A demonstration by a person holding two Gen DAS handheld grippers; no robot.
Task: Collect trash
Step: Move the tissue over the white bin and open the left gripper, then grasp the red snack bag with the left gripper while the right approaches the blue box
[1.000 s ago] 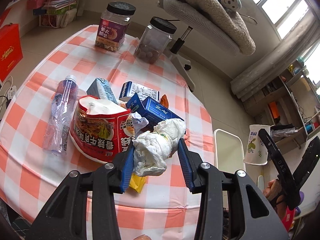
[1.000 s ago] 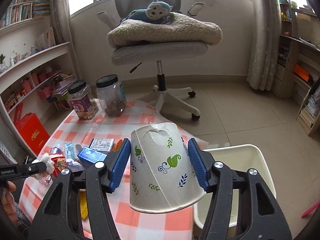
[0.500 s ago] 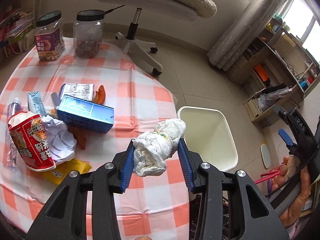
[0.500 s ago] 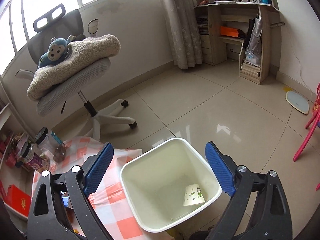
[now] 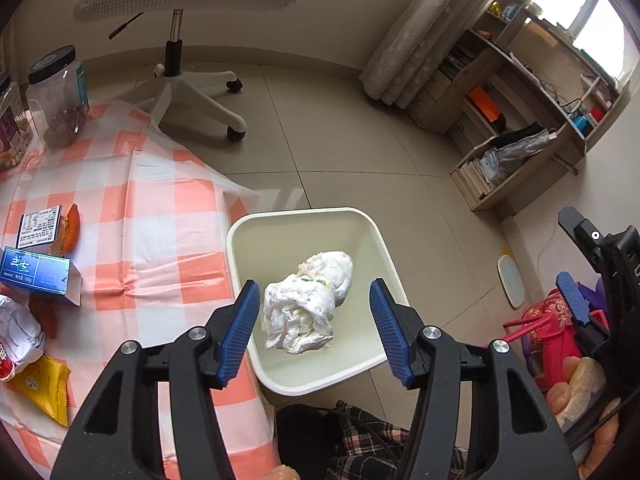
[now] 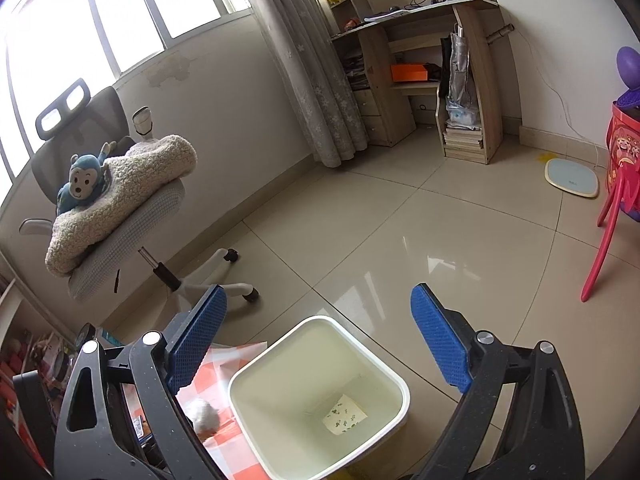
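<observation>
My left gripper (image 5: 314, 296) hangs over the white bin (image 5: 240, 240), jaws opening. The crumpled white tissue wad (image 5: 308, 308) is between the blue pads, with a gap on each side, so it is loose above the bin's mouth. My right gripper (image 6: 320, 300) stands wide open and empty above the same bin (image 6: 248, 376). A leaf-print paper cup (image 6: 344, 414) lies on the bin's floor. On the checked tablecloth (image 5: 160, 240) remain a blue box (image 5: 34, 272), a yellow wrapper (image 5: 40, 388), crumpled paper (image 5: 16, 332) and orange peel (image 5: 68, 228).
The bin stands on the tiled floor against the table's edge. A swivel chair (image 6: 120, 200) with a blanket and plush monkey is behind the table. Two jars (image 5: 60, 96) stand at the table's far side. A red stool (image 6: 608, 232) and a desk unit (image 6: 440, 80) are to the right.
My left gripper swung from over the table to above the bin and spread its jaws off the wad. My right gripper let the paper cup fall into the bin and stays open.
</observation>
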